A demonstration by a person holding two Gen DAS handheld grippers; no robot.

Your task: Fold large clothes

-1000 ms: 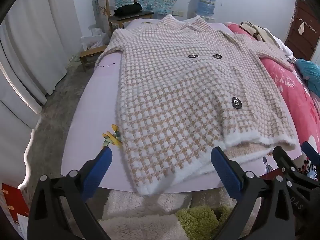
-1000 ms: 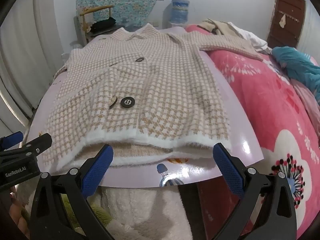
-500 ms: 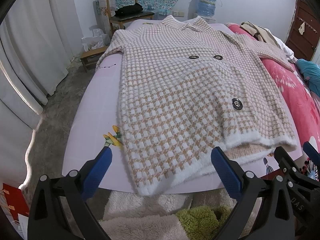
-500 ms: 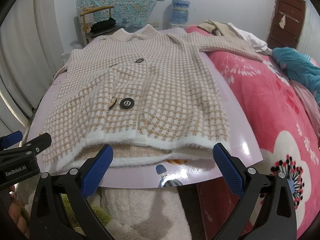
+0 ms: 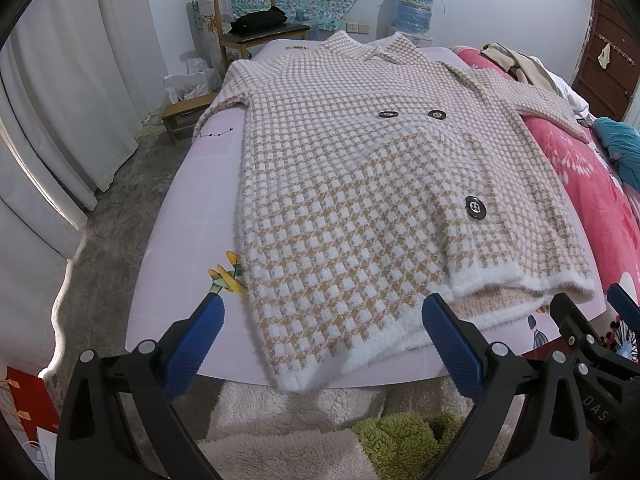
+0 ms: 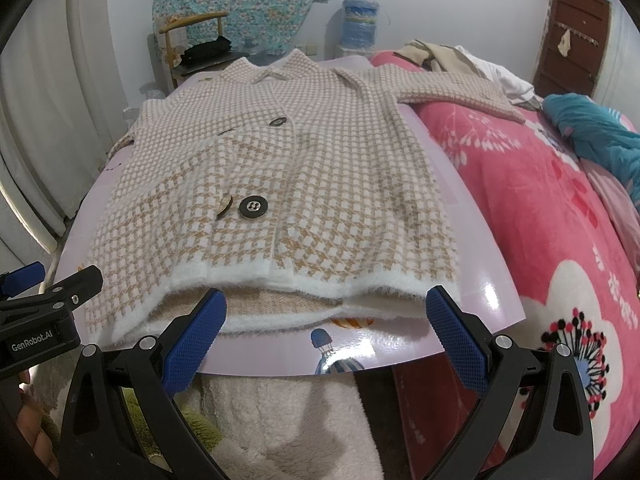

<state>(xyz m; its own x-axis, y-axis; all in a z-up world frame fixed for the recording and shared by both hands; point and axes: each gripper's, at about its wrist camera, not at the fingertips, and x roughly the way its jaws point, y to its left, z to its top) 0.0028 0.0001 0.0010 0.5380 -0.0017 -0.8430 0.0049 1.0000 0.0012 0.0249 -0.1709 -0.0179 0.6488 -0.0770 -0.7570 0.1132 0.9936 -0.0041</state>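
A tan-and-white houndstooth coat (image 5: 360, 184) with black buttons lies flat, front up, on a lilac board (image 5: 188, 216) on the bed; it also shows in the right wrist view (image 6: 280, 184). Its white fluffy hem faces me and one corner hangs over the board's near edge. Its right sleeve (image 6: 452, 94) stretches onto the pink blanket. My left gripper (image 5: 320, 344) is open and empty just before the hem's left part. My right gripper (image 6: 326, 328) is open and empty just before the hem's right part.
A pink flowered blanket (image 6: 560, 216) covers the bed to the right, with a teal garment (image 6: 592, 132) and loose clothes at the back. A wooden chair (image 5: 256, 32) and a water bottle (image 5: 414, 6) stand by the far wall. White curtains hang at the left. Fluffy rugs lie below the board.
Both grippers have drifted slightly toward the hem. The hem's overhanging left corner has settled a little. Both stay open.
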